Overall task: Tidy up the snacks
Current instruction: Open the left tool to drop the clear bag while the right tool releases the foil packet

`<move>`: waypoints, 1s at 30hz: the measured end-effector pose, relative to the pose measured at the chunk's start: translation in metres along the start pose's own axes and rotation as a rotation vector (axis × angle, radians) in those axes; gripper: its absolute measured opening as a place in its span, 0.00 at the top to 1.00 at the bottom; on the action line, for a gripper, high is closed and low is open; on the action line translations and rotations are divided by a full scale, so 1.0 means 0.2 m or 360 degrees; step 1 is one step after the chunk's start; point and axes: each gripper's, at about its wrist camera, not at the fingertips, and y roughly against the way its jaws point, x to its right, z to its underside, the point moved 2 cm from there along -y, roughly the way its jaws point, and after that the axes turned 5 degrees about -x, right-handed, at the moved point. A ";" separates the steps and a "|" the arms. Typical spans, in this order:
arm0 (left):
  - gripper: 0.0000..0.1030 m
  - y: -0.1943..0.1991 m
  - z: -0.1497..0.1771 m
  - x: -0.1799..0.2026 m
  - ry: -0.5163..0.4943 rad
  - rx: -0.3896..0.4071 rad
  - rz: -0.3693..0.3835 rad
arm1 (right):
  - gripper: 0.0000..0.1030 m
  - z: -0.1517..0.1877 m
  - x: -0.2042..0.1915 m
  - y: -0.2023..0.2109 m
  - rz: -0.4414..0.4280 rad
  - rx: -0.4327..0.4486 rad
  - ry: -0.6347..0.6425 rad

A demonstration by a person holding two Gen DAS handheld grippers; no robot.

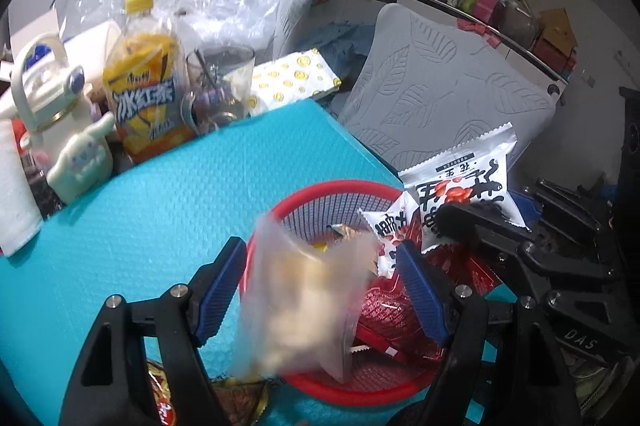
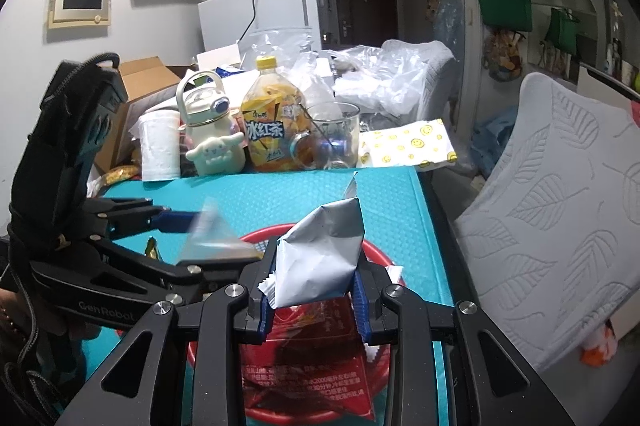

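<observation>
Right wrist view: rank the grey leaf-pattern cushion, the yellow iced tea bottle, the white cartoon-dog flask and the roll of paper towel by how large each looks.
1. Grey leaf-pattern cushion, by far the largest, though also nearest the camera.
2. Yellow iced tea bottle.
3. White cartoon-dog flask, slightly smaller than the bottle.
4. Roll of paper towel, partly hidden behind the flask, so close to it.

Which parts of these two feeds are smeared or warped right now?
Left wrist view: the clear snack bag between the open jaws is motion-blurred, while the red basket stays sharp. Right wrist view: the same bag is smeared; the silver packet is crisp. Both views bow toward the edges and have dark corners.
</observation>
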 end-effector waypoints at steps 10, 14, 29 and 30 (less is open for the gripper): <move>0.26 0.07 0.03 -0.05 0.0058 -0.0015 -0.0138 | 0.70 -0.01 -0.02 -0.02 0.0001 -0.0011 0.0023; 0.26 0.11 0.06 -0.08 0.0102 -0.0018 -0.0162 | 0.70 -0.01 -0.05 -0.07 -0.0007 -0.0064 0.0037; 0.26 0.28 0.15 -0.09 0.0121 0.0044 -0.0283 | 0.49 0.01 -0.13 0.01 0.0065 -0.0077 0.0082; 0.26 0.30 0.16 -0.09 0.0120 0.0055 -0.0288 | 0.49 0.01 -0.14 0.02 0.0062 -0.0073 0.0083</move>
